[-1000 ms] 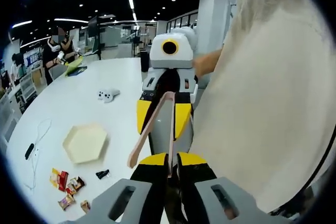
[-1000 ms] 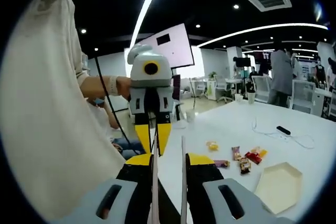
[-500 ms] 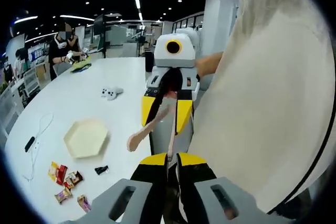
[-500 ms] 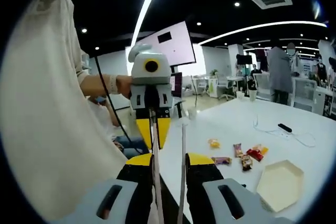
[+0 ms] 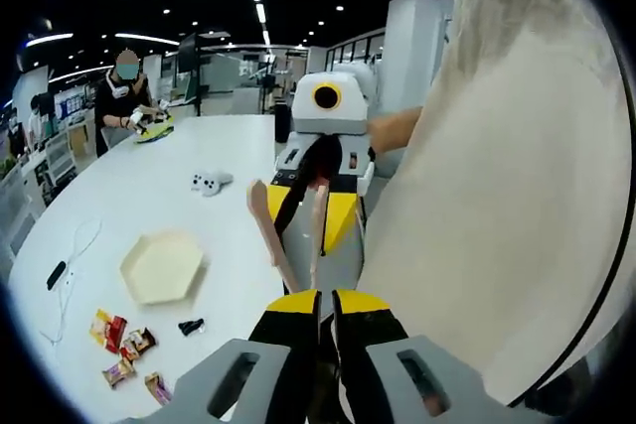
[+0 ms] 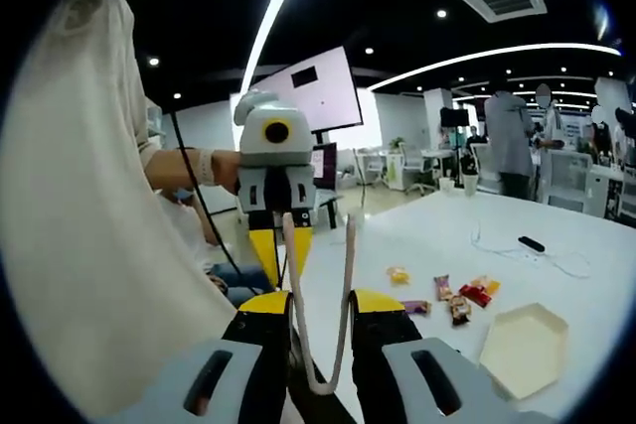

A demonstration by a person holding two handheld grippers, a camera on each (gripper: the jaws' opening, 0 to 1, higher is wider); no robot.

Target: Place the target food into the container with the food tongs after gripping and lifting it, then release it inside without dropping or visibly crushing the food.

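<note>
Food tongs [image 6: 320, 305] between right hand-held gripper [image 6: 320, 317] jaws, arms apart

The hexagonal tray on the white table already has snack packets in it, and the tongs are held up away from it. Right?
Not quite. The left gripper view shows the hexagonal tray empty; the snack packets lie beside it on the white table. The tongs are indeed held up away from it.

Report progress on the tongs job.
Done: nothing yet. The hexagonal tray sits empty and the snacks lie on the table beside it. In hand: the tongs, raised between the left gripper and right gripper. Left: grip a snack, lift it, release it in the tray.
</note>
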